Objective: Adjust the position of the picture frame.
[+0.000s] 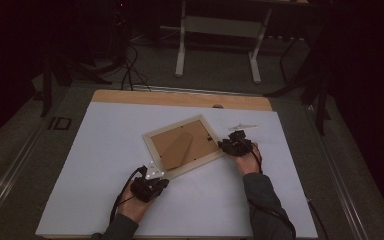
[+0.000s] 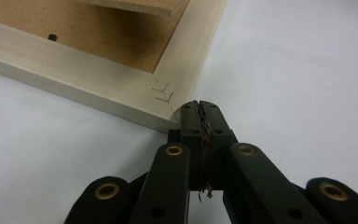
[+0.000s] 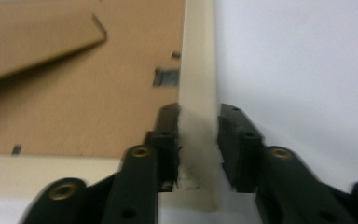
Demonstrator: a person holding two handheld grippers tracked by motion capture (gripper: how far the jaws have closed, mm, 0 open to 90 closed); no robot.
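The picture frame (image 1: pixel 184 146) lies face down mid-desk (image 1: pixel 105 165). The right gripper (image 3: pixel 198 140) at the frame's 3 o'clock shows up close its jaws hugging the frame's rail. The left gripper (image 2: pixel 199 109) at 7 o'clock has jaws shut tight, empty, touching the frame's corner.

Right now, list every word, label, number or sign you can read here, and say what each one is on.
None can be read.
The picture frame, lying back-up on the white table, shows bare brown backing and pale wood with no lettering.
A dark mark on the floor to the left of the table may be a sign, but it is too small and dim to read.
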